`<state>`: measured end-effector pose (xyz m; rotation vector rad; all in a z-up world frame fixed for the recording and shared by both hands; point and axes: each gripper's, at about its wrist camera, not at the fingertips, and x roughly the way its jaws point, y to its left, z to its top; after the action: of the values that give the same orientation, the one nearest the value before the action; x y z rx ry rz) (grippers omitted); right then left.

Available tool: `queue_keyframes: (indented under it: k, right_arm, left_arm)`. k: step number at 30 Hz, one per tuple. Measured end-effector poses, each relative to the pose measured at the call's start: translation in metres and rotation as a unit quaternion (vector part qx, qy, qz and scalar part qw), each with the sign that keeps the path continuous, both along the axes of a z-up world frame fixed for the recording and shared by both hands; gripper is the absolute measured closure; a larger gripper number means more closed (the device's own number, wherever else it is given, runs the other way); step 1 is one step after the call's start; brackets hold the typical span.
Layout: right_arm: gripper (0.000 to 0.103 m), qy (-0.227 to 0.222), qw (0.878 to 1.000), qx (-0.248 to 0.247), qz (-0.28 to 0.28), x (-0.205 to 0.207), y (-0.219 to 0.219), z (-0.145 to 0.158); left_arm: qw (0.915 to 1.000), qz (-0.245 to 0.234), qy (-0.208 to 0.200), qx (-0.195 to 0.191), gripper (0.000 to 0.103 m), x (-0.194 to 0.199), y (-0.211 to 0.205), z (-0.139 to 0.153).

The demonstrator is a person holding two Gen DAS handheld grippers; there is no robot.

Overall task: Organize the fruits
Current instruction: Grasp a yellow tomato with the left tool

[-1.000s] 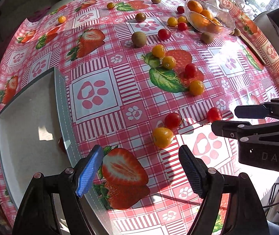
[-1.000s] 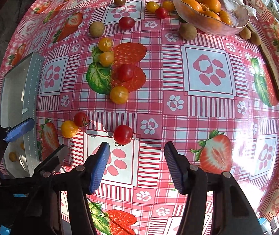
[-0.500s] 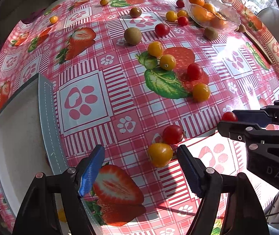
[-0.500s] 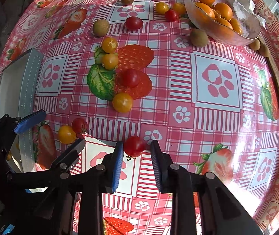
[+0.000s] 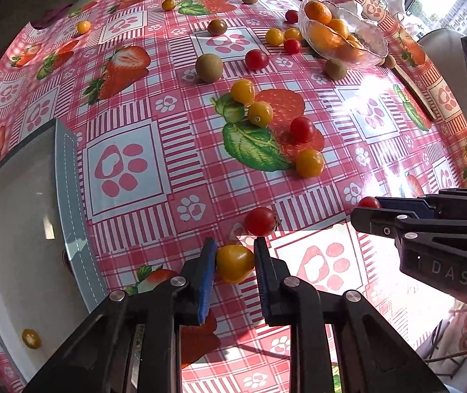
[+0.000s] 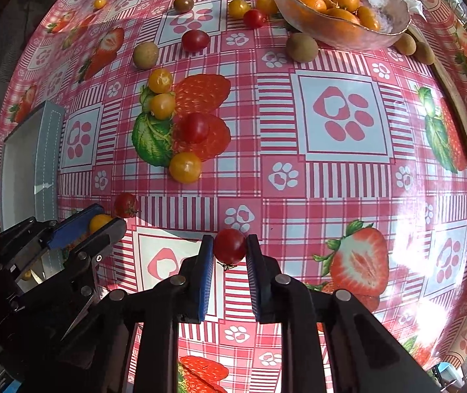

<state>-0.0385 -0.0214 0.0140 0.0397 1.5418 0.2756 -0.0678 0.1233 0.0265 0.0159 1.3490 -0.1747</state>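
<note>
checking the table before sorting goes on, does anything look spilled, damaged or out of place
Nothing looks damaged, but small red and yellow tomatoes and brown round fruits lie scattered loose over the strawberry-print tablecloth, outside the glass bowl of oranges. Only one yellow tomato shows in the grey tray.

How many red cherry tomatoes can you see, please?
6 red cherry tomatoes: one in the right gripper, one beside the left gripper, one on the printed strawberry, three near the clear glass bowl. Others possibly hidden.
</note>
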Motion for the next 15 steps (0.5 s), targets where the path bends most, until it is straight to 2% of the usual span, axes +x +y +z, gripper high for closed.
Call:
queue_keyframes:
  k: [7,15]
  right_arm:
    - [0.082,0.001,1.000,0.005,-0.011,-0.004,-0.015,0.009]
    - [0.082,0.001,1.000,0.004,-0.008,-0.016,-0.012,0.019]
  left_arm:
    - [0.9995,0.028,-0.005,-0.016,0.078,-0.012,0.020,0.015]
    - [0.9987,0.046,-0.009,-0.021,0.078,-0.025,0.043,0.024]
